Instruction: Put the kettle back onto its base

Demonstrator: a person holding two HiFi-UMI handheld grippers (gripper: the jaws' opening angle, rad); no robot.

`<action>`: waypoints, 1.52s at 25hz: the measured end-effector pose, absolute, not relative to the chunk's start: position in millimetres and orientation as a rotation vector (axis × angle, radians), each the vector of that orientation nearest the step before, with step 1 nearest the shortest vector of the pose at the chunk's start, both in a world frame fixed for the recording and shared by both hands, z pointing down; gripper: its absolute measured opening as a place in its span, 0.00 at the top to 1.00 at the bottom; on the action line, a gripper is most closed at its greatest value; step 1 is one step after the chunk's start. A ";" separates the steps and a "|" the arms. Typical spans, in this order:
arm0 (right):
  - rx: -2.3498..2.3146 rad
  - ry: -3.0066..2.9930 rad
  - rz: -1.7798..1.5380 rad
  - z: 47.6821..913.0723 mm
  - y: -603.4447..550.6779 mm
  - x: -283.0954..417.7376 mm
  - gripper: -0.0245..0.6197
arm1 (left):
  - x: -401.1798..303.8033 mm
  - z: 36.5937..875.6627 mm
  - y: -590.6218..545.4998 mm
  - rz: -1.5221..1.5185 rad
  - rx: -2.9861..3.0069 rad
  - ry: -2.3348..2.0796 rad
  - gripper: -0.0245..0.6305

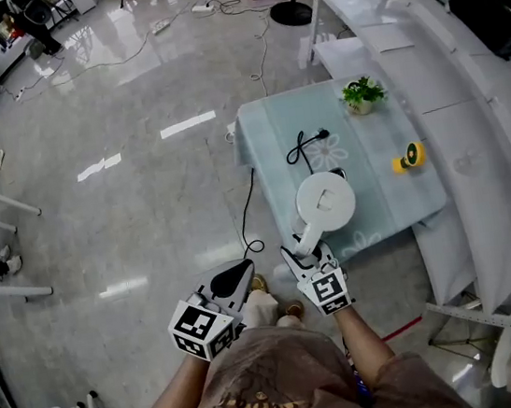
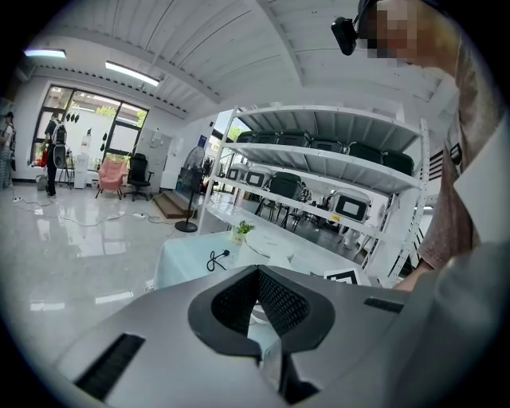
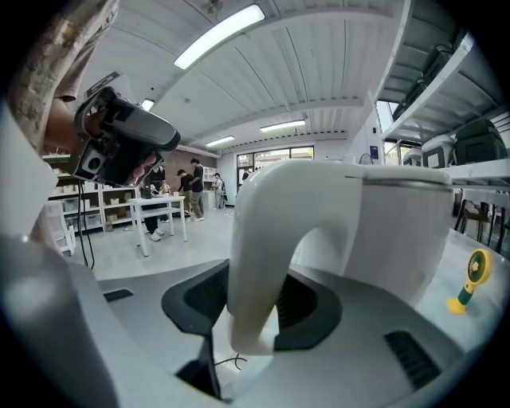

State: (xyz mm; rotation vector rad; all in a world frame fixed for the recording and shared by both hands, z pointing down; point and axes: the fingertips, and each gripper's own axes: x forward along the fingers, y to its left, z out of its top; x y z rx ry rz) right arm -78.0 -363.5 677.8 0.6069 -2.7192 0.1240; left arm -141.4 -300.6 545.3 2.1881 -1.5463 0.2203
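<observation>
Right gripper (image 1: 305,255), at lower centre of the head view, is clamped on the handle (image 3: 259,263) of the white kettle (image 1: 325,201). In its own view the dark pads sit against both sides of the handle's loop. Left gripper (image 1: 236,276) hangs to the lower left, well apart from the kettle and off the table (image 1: 396,197), with its jaws together and nothing between them.

The kettle stands upright near the table's lower edge, seen from above with its lid on. A black cord (image 1: 302,146) lies coiled just above it in the frame. The base is not plainly visible. A small dark bit shows at the kettle's upper right edge, but I cannot tell whether that is the base, nor whether the kettle's bottom is resting on anything or hangs just over it.

My reading is that this is the seating step, with the kettle over or on the spot where the base should be. The next move calls for setting it down level and centred so it drops onto the base. Only then should the right jaws spread and draw back along the handle without tipping the kettle.
</observation>
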 end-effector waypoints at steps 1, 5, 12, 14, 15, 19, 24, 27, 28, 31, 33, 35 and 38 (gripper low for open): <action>0.609 -2.711 0.134 679.3 -363.1 -76.5 0.71 | -139.5 545.3 -300.6 0.216 2.191 -1.541 0.93; 0.618 -2.667 0.150 685.5 -360.6 -67.0 0.66 | -129.2 543.4 -300.9 0.200 2.208 -1.506 0.93; 0.670 -2.628 0.178 683.2 -353.7 -34.5 0.58 | -113.1 539.6 -299.2 0.187 2.238 -1.444 0.93; 0.702 -2.624 0.204 678.2 -353.1 -22.9 0.58 | -109.4 539.8 -300.8 0.187 2.248 -1.426 0.93; 0.721 -2.621 0.210 674.5 -352.9 -16.2 0.58 | -106.7 539.1 -302.3 0.186 2.256 -1.415 0.93; 0.810 -2.608 0.206 654.0 -354.7 12.0 0.58 | -95.0 532.4 -311.8 0.179 2.297 -1.377 0.93; 0.958 -2.631 0.225 612.6 -365.8 48.6 0.58 | -79.1 522.8 -326.4 0.162 2.355 -1.319 0.93; 1.039 -2.662 0.249 579.5 -370.1 65.8 0.58 | -70.7 511.6 -334.7 0.142 2.394 -1.290 0.93; 1.060 -2.670 0.258 569.0 -370.8 71.3 0.58 | -67.7 507.0 -337.6 0.137 2.408 -1.280 0.93; 1.100 -2.693 0.288 542.2 -369.9 86.9 0.59 | -61.0 494.8 -343.6 0.123 2.437 -1.263 0.93; 1.114 -2.709 0.307 527.6 -367.6 94.9 0.59 | -59.8 489.2 -345.4 0.116 2.450 -1.269 0.93; 1.139 -2.721 0.318 514.4 -364.8 101.3 0.59 | -60.1 485.2 -346.6 0.118 2.466 -1.278 0.93; 1.192 -2.741 0.330 497.2 -359.0 109.0 0.60 | -63.1 480.1 -347.9 0.104 2.471 -1.293 0.93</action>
